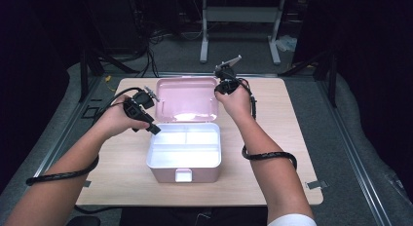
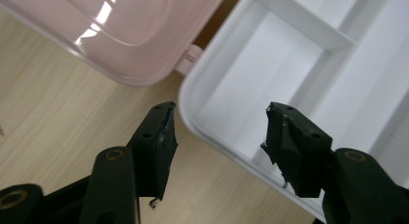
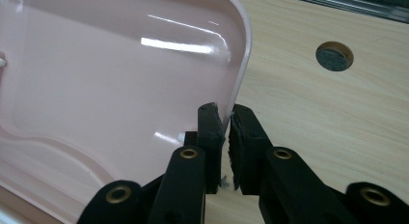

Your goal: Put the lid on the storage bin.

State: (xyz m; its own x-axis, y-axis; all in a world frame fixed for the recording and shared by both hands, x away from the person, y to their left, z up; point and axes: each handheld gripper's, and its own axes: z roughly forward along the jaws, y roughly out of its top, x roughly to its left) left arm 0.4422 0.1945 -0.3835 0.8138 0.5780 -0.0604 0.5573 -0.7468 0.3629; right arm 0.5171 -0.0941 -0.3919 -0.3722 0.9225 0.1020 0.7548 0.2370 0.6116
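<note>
A pink plastic box with rounded corners stood in the middle of the pale wooden table, its white divided tray bare. My right gripper pinched the thin rim of the glossy lid, which was open. My left gripper was spread over the tray's corner, touching nothing.

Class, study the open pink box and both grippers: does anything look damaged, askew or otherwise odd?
Only wear stands out: the black pads on the left gripper are frayed, with torn edges and pale flecks. The pink box sits square on the table, its white tray bare, and the right gripper pinches the lid by its rim.
</note>
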